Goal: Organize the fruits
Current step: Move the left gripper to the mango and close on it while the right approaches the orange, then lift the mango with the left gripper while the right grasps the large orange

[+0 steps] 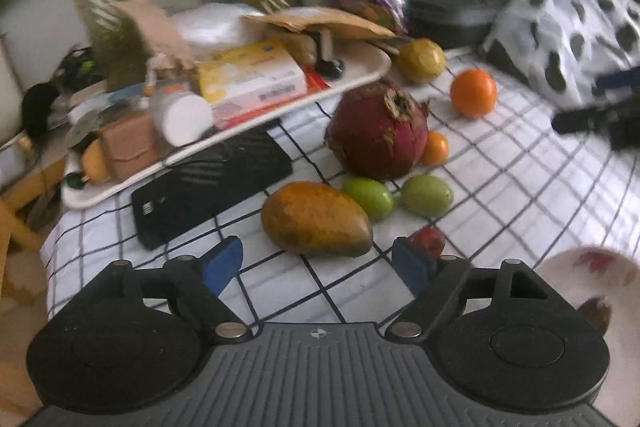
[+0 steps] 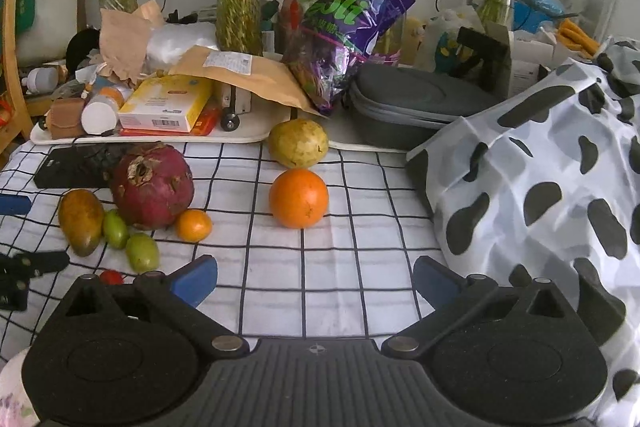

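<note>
Left wrist view: the left gripper (image 1: 318, 261) is released, jaws wide and holding nothing, low over the checked cloth (image 1: 500, 195) just short of the mango (image 1: 316, 219). Judged step: reaching; next, advance and clench.

Right wrist view: the right gripper (image 2: 314, 285) is released and holds nothing, facing the orange (image 2: 299, 197) mid-cloth.

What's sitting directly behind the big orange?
A yellow-green fruit sits just behind the big orange, near the white tray's edge. Its base is hidden by the orange; whether they touch is unclear.
</note>
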